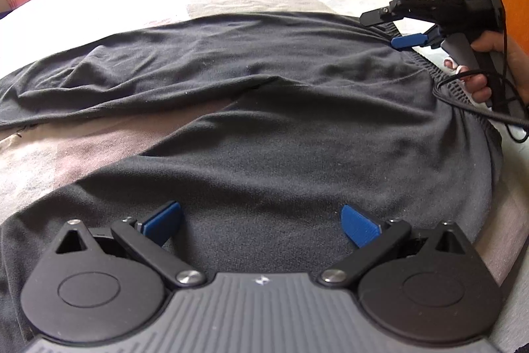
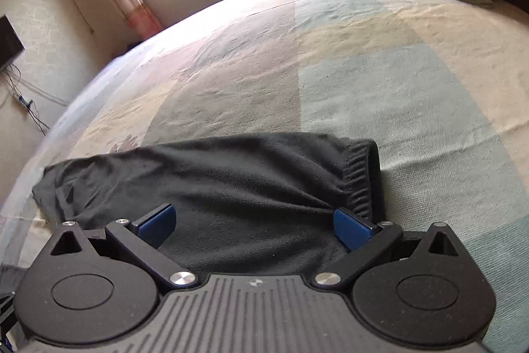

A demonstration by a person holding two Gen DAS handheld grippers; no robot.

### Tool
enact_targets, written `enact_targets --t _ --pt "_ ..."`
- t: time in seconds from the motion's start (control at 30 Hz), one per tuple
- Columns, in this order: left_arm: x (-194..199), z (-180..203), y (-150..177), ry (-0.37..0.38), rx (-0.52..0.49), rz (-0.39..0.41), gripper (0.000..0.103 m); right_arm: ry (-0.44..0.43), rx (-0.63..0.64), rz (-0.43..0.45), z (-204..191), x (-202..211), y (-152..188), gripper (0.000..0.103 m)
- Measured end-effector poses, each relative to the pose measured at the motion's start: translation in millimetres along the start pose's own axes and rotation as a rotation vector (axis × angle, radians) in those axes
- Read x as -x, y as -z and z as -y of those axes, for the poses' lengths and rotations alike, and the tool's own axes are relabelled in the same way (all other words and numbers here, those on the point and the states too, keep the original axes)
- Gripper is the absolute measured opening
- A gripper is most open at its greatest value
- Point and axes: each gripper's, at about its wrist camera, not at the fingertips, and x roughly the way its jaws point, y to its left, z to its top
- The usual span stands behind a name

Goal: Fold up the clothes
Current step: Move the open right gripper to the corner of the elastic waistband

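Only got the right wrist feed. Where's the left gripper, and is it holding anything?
Observer: The left gripper is open over the near leg of the black trousers and grips nothing.
Operator: Legs stacked yet?
Observer: No. The two legs splay apart, with the bedspread showing between them.
Operator: Is my cable clear of the cloth?
Observer: No. The cable from the right gripper trails across the trousers at the waistband end.
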Motion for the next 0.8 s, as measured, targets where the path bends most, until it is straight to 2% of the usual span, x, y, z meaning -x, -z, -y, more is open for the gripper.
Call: enact_targets --t 0.03,0.1,0.2,0.23,0.33,0.37,0.67,0.8 --pt "0 1 0 -0.002 -0.003 0.002 0.102 0.018 0.026 0.005 -7 3 -2 0.103" --pt "0 2 1 -0.008 -0.015 0.006 0.102 0.000 0.071 0.031 -20 10 -6 0.103" --pt "0 1 2 -0.004 -0.020 0.010 0.102 -0.075 0.080 0.028 -28 8 -11 0.103" --pt "0 0 2 0.000 -0.018 0.012 0.102 -0.062 0.077 0.009 -27 1 -11 0.103" --pt "1 -2 3 0.009 -0.013 0.019 0.102 0.063 0.054 -0.082 -12 -27 -6 0.103" --pt "2 -2 4 0.011 -0.015 0.021 0.102 0.039 0.071 -0.029 -9 -22 -3 0.103" --pt "1 -1 5 0.004 -0.025 0.036 0.102 -0.002 0.056 0.052 2 30 -19 0.103" --pt "2 -1 5 0.003 -0.025 0.036 0.102 -0.042 0.037 0.024 -2 12 -23 0.103"
